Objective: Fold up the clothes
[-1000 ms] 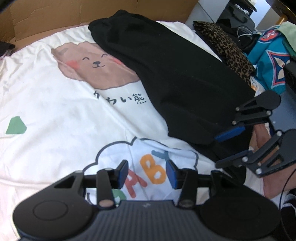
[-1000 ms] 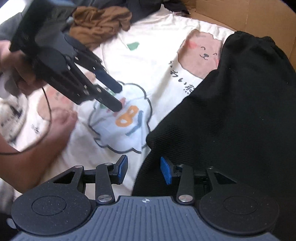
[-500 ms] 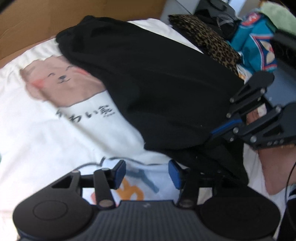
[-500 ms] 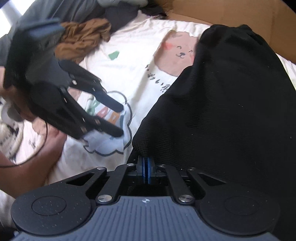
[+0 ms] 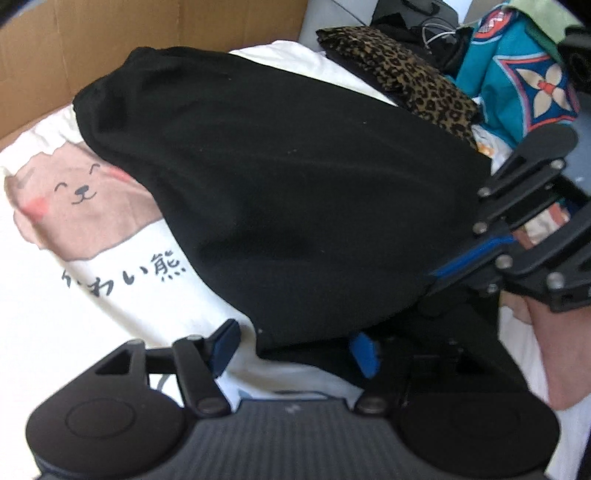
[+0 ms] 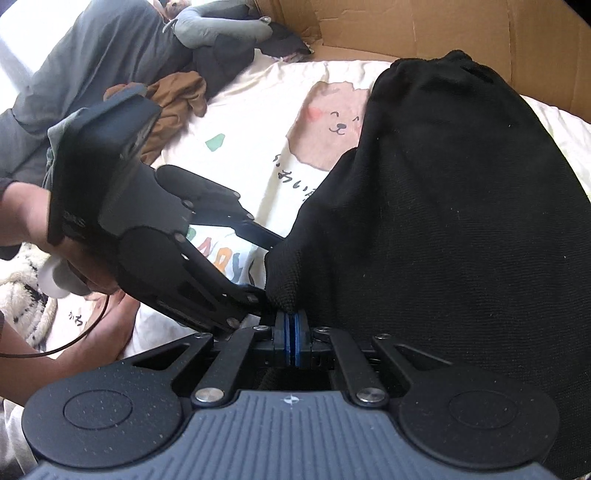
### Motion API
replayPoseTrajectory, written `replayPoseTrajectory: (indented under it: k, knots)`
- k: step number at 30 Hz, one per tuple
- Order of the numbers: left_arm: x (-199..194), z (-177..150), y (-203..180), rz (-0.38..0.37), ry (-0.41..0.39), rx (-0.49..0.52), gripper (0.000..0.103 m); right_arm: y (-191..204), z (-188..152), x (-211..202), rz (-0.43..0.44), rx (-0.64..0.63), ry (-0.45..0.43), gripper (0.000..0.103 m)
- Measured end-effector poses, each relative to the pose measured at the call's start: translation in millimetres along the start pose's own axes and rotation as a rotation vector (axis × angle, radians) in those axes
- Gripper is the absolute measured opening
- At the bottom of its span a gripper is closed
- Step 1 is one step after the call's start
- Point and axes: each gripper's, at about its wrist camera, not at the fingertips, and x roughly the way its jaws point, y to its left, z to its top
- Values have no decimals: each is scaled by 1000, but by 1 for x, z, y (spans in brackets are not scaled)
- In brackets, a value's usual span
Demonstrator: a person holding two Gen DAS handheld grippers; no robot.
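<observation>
Left view: my left tool [image 5: 295, 345] is opening astride the near hem of the one black garment [image 5: 280, 206], which lies on the bear sheet [image 5: 92, 258]; it must close next.

Right view: my right tool [image 6: 291, 334] is clamped on that hem (two tools, one garment).

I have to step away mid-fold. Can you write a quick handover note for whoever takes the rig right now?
Right gripper: shut on the near edge of the black garment.
Left gripper: jaws opening, straddling the same edge, not gripping.
Garment lies on the bear sheet, against the cardboard.
Done: one corner gripped.
Left: grip with the left, then likely fold the edge over.
</observation>
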Motion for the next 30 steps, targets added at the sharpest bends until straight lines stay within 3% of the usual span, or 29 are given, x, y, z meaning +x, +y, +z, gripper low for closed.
replayPoseTrajectory:
  k: [4,7,8,9,14,17,24,30]
  knots:
    - [1,-2,6,-14,-16,-40,64,-3,-2,-2,-1,11,1,0]
    - [-2,-4,12,-38,-27,-62,39,-6,-4,-3,-4,25,7,0]
    - [-4,-5,16,-49,-27,-79,20,-6,-3,-2,-3,27,12,1]
    - [-6,-7,19,-60,-27,-95,10,-7,-3,-2,-2,29,18,1]
    - [-24,-10,38,-96,-57,-169,6,-3,-3,0,15,19,41,6]
    - [-29,-13,47,-109,-52,-215,5,0,-4,-1,41,10,43,25]
    - [-32,-19,59,-129,-35,-253,5,0,-3,-6,90,21,31,27]
    - [-36,-25,58,-118,-7,-219,4,-25,-14,19,-44,98,174,27]
